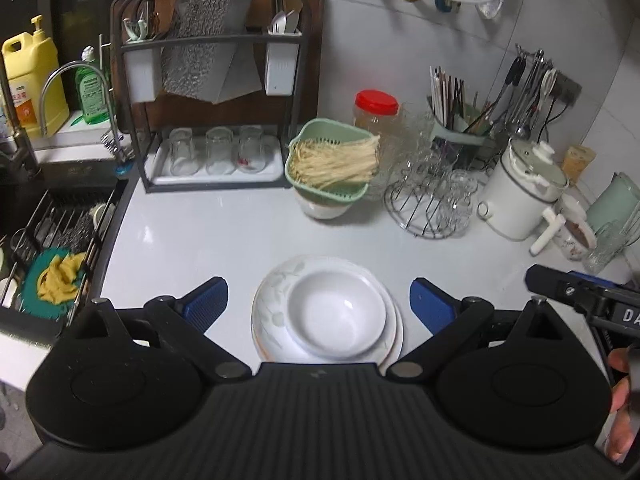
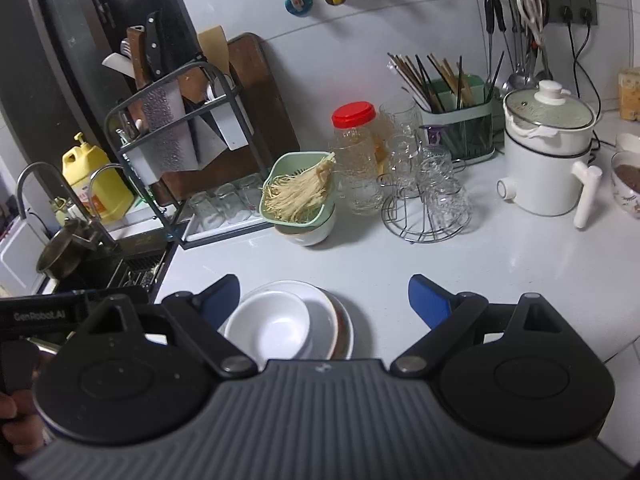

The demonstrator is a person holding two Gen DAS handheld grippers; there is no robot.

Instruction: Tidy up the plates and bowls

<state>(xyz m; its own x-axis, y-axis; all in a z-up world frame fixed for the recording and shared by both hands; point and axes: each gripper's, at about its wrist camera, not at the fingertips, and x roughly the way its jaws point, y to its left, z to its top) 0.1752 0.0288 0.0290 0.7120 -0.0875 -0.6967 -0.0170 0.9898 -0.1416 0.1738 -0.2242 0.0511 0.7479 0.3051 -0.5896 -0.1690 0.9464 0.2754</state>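
A white bowl (image 1: 336, 314) sits on a stack of white plates (image 1: 272, 304) on the white counter, near its front edge. My left gripper (image 1: 319, 300) is open and empty, its blue pads (image 1: 208, 300) standing either side of the stack, above it. In the right wrist view the bowl (image 2: 272, 324) and plates (image 2: 336, 320) lie low, left of centre. My right gripper (image 2: 324, 300) is open and empty, with the stack by its left finger. A second white bowl (image 1: 324, 210) stands further back under a green colander (image 1: 332, 160).
A sink with a rack (image 1: 60, 240) lies left. At the back stand a knife and glass rack (image 1: 212, 88), a red-lidded jar (image 1: 376, 116), a wire glass stand (image 1: 432, 200), a chopstick holder (image 1: 460, 120) and a white electric pot (image 1: 524, 188).
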